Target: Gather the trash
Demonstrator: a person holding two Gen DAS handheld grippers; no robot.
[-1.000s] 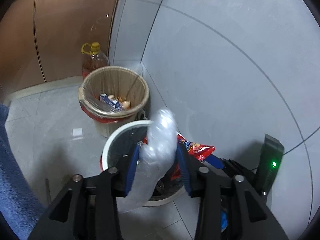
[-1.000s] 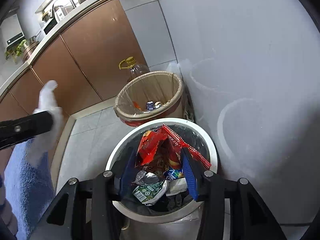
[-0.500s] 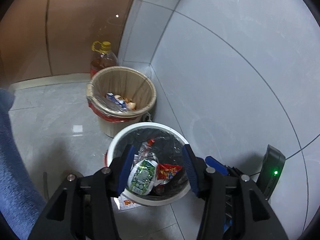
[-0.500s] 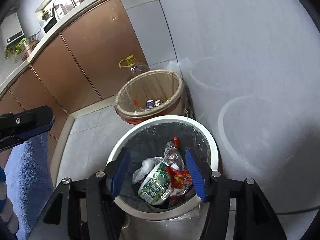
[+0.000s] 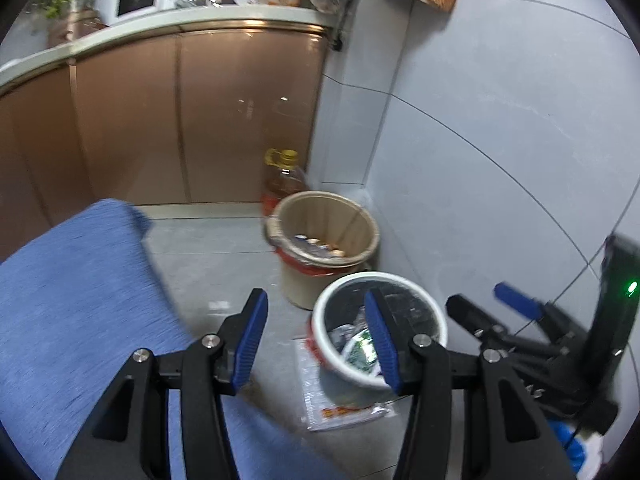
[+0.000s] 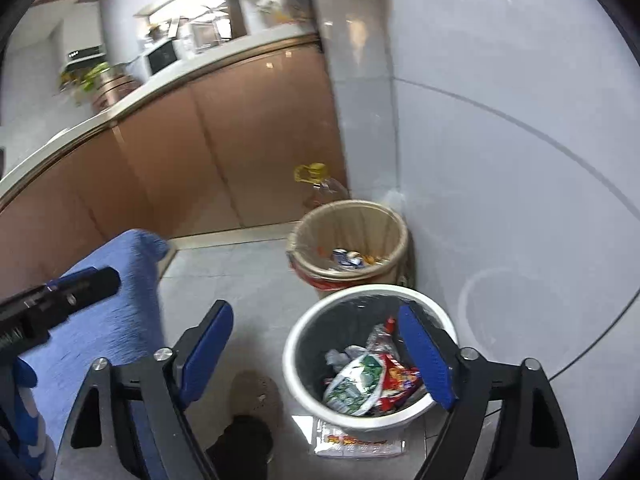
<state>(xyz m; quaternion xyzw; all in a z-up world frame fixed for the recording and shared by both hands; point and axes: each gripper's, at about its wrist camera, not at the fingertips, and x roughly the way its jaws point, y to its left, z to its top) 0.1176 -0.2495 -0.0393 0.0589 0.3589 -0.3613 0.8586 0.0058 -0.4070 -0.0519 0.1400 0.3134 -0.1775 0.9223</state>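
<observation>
A white trash bin with a black liner stands on the floor by the wall and holds a green-white wrapper, a red snack bag and clear plastic. It also shows in the left wrist view. My left gripper is open and empty, above and to the left of the bin. My right gripper is open wide and empty, above the bin's left rim. The left gripper's finger shows in the right wrist view.
A tan bin with a red liner and some scraps stands behind the white one. An oil bottle stands in the corner. A flat wrapper lies on the floor under the white bin. Blue cloth fills the left. Brown cabinets stand behind.
Both grippers let go of their trash into the white bin, then pulled back and up to the left. The view now takes in the cabinets and counter.
</observation>
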